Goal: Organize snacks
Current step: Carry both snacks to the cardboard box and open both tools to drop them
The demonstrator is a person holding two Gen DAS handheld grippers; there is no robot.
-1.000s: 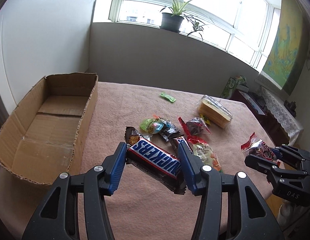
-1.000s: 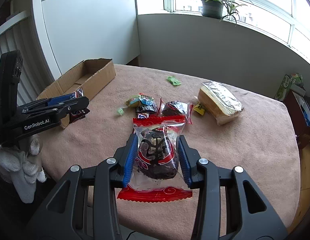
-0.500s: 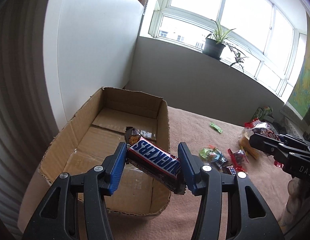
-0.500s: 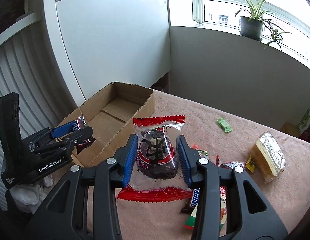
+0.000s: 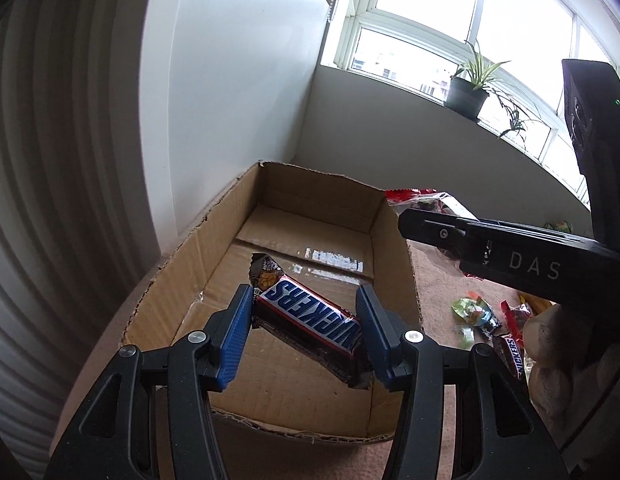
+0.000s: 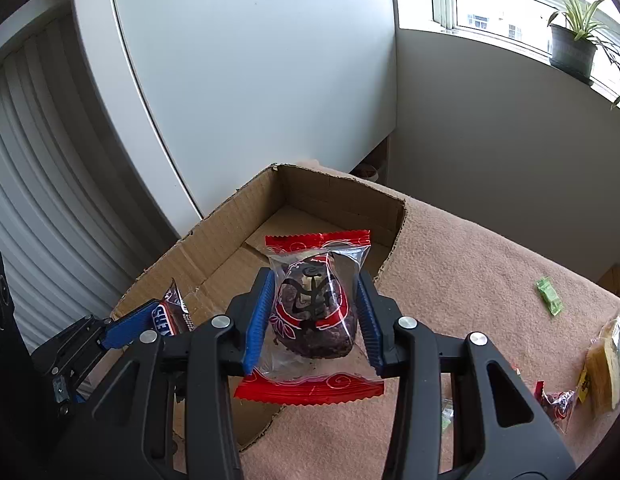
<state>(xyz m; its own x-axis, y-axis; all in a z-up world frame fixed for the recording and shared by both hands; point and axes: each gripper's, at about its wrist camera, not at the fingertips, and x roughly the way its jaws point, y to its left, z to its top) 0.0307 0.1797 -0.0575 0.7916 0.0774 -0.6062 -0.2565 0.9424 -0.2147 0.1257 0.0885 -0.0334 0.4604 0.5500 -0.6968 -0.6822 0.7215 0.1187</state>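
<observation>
Left claw (image 5: 306, 332) clamped on a Snickers bar (image 5: 310, 320), blue pads on both of its long sides, bar lying diagonally between them and hanging over the open cardboard box (image 5: 190, 248); nothing else is visible on the box floor. Right claw (image 6: 316, 316) clamped on a clear-wrapped chocolate cake (image 6: 314, 312) with red crimped ends, pads pressing either side of the dark cake, packet held over the right wall of the box, partly above the box floor and partly above the pink cloth-covered surface (image 6: 470, 280). In the left wrist view the right claw's black body comes in from the right at the box's far right corner, the red wrapper end poking out past its tip. Box sits at the surface's left end, against the white wall panel. Remaining snacks still loose on the cloth to the right: small green packet (image 6: 549, 295), foil-wrapped sandwich pack (image 6: 606, 364), a cluster of mixed candies (image 5: 486, 320). Potted plant (image 5: 470, 92) on the windowsill.
</observation>
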